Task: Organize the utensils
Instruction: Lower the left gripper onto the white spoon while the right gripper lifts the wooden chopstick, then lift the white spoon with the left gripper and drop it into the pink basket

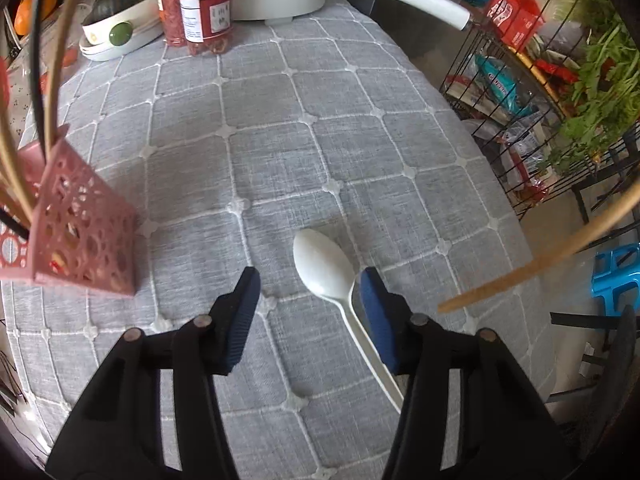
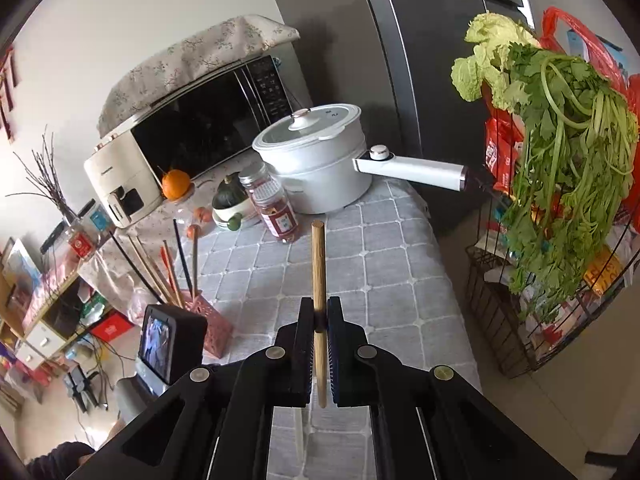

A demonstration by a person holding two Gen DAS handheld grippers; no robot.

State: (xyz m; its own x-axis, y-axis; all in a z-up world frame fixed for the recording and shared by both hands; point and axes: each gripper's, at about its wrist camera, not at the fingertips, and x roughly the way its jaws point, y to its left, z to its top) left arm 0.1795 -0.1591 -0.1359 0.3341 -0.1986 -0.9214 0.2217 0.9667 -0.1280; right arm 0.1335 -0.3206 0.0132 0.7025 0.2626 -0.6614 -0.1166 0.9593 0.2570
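**Spoon on the cloth, stick in the grip**

While a white plastic spoon (image 1: 324, 268) lies bowl-up on the grey quilted tablecloth (image 1: 280, 140), the left gripper (image 1: 310, 296) hangs over it, jaws apart, the handle running beside its right blue pad (image 1: 376, 320); contact is hard to judge. Pressed together, the right gripper (image 2: 320, 316) pinches a round wooden stick (image 2: 319, 264), held upright. Nearby stands a pink perforated utensil holder (image 1: 86, 240) filled with chopsticks (image 2: 168, 272). Beyond sit two red-labelled jars (image 1: 206, 12) and a white long-handled pot (image 2: 320, 160).
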